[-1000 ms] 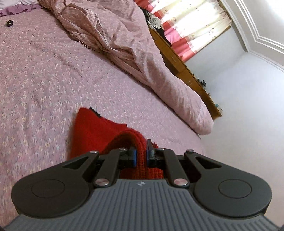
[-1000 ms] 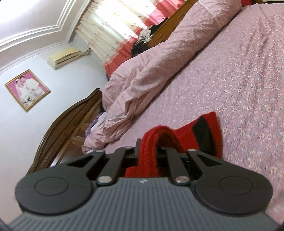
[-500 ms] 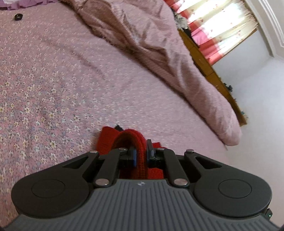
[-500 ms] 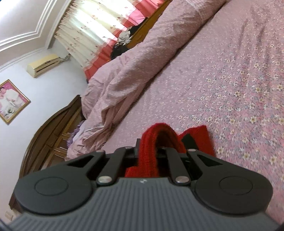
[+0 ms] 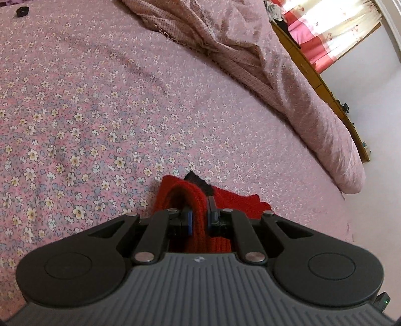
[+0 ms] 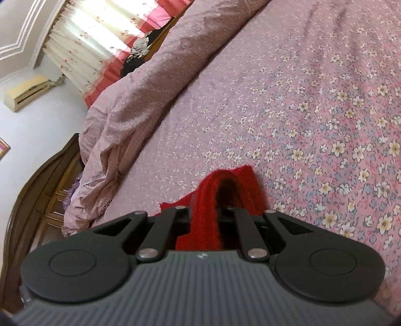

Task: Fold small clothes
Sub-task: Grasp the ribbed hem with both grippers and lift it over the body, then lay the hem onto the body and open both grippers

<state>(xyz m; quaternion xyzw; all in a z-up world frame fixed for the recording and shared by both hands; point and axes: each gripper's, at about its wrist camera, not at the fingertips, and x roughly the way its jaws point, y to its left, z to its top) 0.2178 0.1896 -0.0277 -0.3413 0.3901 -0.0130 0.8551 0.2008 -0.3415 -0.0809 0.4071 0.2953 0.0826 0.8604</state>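
Note:
A small red knitted garment (image 5: pixel 235 200) with a black patch lies on the flowered pink bed sheet (image 5: pixel 100 112). My left gripper (image 5: pixel 200 218) is shut on a ribbed red edge of it, which bulges up in a loop between the blue pads. In the right wrist view the same red garment (image 6: pixel 246 185) shows, and my right gripper (image 6: pixel 208 213) is shut on another ribbed edge. Most of the garment is hidden under both gripper bodies.
A crumpled pink quilt (image 5: pixel 275 82) runs along the far side of the bed. A small black object (image 5: pixel 22 11) lies far off on the sheet. A wooden headboard (image 6: pixel 32 190), a curtained window (image 6: pixel 100 37) and a wall air conditioner (image 6: pixel 26 92) stand beyond.
Both grippers have sunk toward the sheet and tilted further down, carrying the red garment's edges along. Less of the garment shows ahead of the fingers than before.

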